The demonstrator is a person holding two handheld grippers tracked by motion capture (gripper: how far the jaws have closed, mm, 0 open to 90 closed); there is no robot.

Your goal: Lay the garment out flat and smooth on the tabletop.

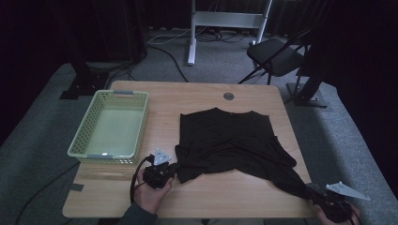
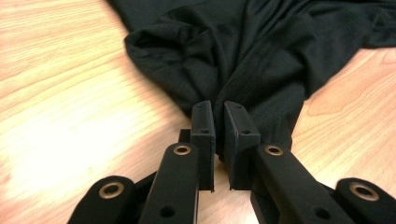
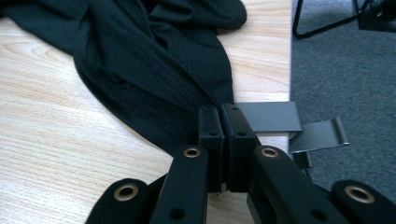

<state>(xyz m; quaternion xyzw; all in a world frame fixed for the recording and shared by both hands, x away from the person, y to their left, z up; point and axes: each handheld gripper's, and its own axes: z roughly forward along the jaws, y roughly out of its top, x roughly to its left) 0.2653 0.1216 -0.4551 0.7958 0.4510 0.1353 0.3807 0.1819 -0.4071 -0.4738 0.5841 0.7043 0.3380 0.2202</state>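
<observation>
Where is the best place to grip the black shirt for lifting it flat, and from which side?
Grip the black shirt at its two near corners, coming in low from the table's near edge. Both corners lie there as bunched folds, and the left gripper and right gripper already pinch them.

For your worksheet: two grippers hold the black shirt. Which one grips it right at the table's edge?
The right gripper, at the table's near right corner, its jaws shut on the stretched black shirt. The left gripper grips the shirt farther in on the tabletop.
</observation>
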